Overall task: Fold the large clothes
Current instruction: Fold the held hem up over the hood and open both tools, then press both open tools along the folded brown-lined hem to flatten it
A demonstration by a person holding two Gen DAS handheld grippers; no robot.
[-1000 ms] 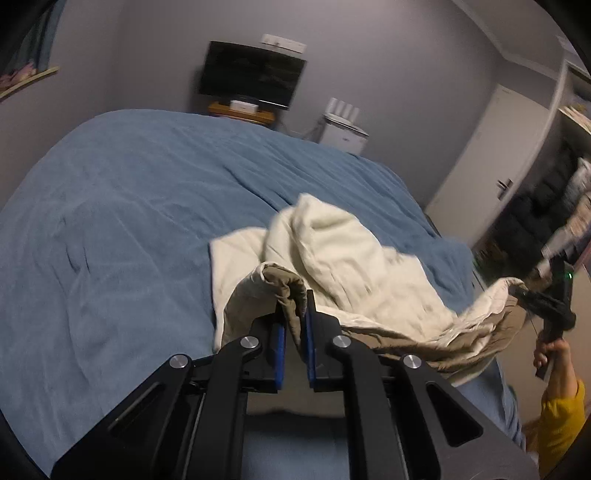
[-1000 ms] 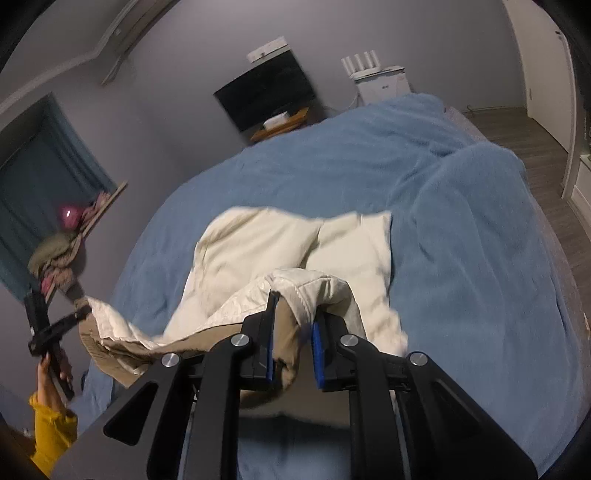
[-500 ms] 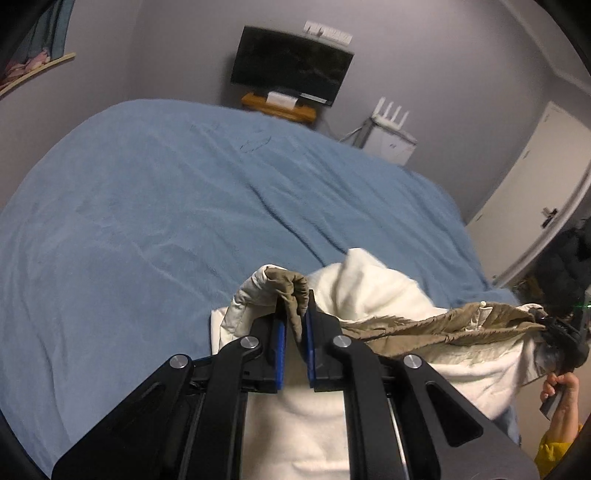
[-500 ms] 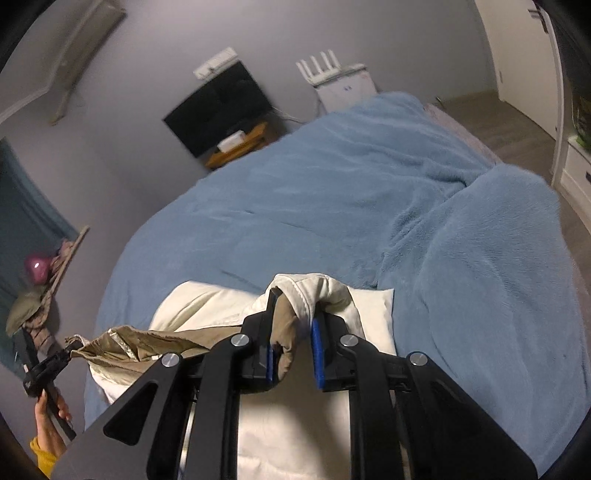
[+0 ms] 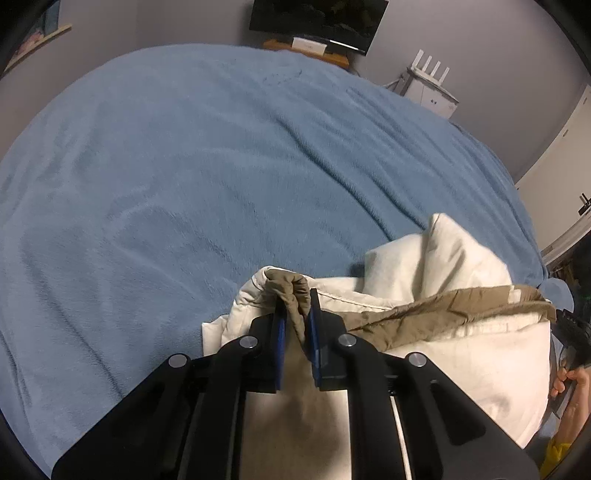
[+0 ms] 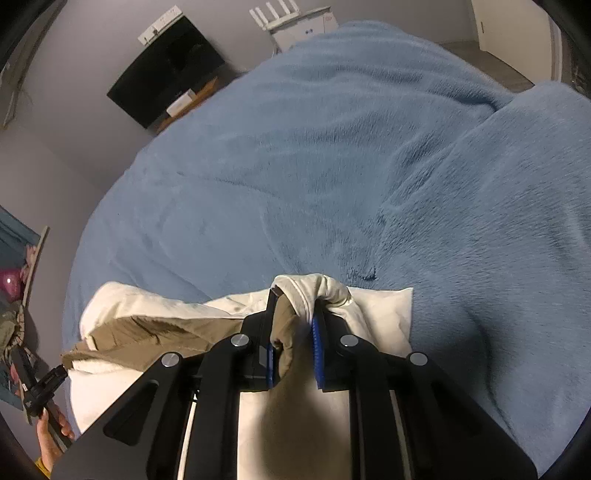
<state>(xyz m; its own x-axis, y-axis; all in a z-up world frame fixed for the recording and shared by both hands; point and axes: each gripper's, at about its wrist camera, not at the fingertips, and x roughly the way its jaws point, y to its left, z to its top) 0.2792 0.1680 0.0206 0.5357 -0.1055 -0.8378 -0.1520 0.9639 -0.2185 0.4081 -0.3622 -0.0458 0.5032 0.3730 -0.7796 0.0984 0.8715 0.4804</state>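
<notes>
**Both grippers hold a cream-and-tan garment at the near edge of a blue bed**

Left wrist view: the left gripper has its blue-padded jaws nearly together, and they have just been opening slightly, with a bunched tan fold of the garment still pinched between them. The garment is cream with a tan outer layer. It lies at the near right of the blue blanket, a tan hem running from the jaws to the right edge of the picture. There the right gripper holds the other end, with the person's hand and a bit of yellow sleeve below it. At the far wall hangs a dark television over a wooden shelf. A white router with four antennas stands to its right. No writing is legible.

Right wrist view: the right gripper is almost closed on a thick roll of the garment, cream outside and tan inside. The cloth spreads to the near left over the blue blanket, its tan hem ending at the left gripper at the left edge. The television and the router sit at the far wall. Any labels on them are too small to read.
</notes>
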